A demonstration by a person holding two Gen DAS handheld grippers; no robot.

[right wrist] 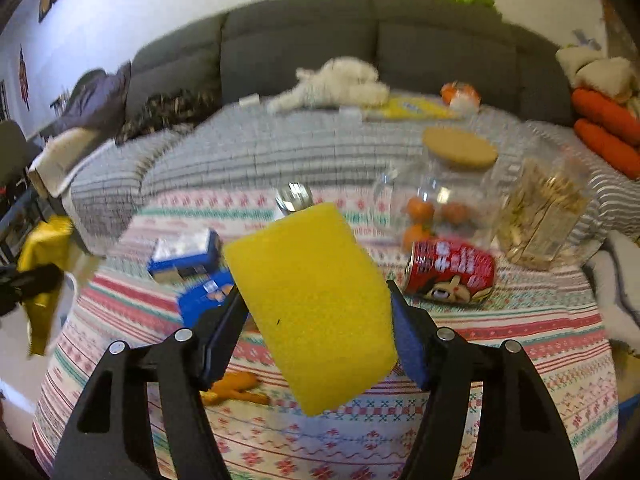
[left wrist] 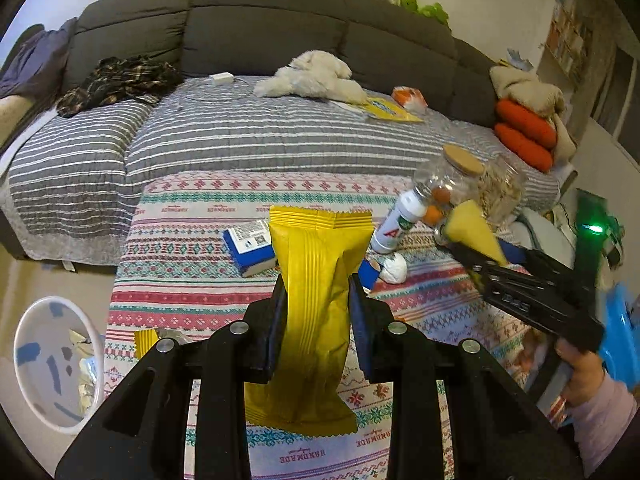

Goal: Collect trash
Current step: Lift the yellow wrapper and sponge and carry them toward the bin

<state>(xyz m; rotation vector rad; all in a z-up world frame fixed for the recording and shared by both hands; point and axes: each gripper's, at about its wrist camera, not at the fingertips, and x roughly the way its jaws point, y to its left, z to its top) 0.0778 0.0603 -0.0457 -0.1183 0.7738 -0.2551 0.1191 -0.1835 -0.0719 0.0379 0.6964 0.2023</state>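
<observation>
Trash was in both of your grippers at this moment, so you were at the carry-to-bin stage, as I judge it. Your left gripper [left wrist: 316, 300] had its jaws clenched on a yellow wrapper [left wrist: 312, 312], which hung upright at the centre of the left view, lifted clear of the tablecloth [left wrist: 192, 280]. Your right gripper [right wrist: 316, 320] was grasping a yellow sponge [right wrist: 312, 304], tilted, filling the middle of the right view; that frame was blurred, so the grip on its far edge was hard to confirm.

The bin [left wrist: 56, 364] sat at the lower left of the left view, below the table edge, with scraps already inside. The next move probably called for swinging the wrapper left and down over the bin's rim before letting go, while keeping the sponge from brushing the jar [right wrist: 444, 192].

On the cloth there remained a red can [right wrist: 452, 272] lying on its side right of centre in the right view, blue boxes [right wrist: 188, 252] to the left, a paper ball [left wrist: 394, 268], a white bottle [left wrist: 396, 220] lying tilted, and another yellow wrapper [left wrist: 146, 342] near the table's left edge.

Behind the table, across the upper frame, stood a grey sofa [left wrist: 260, 28] with a striped cover, a white plush [left wrist: 316, 76] and orange cushions [left wrist: 524, 132].
</observation>
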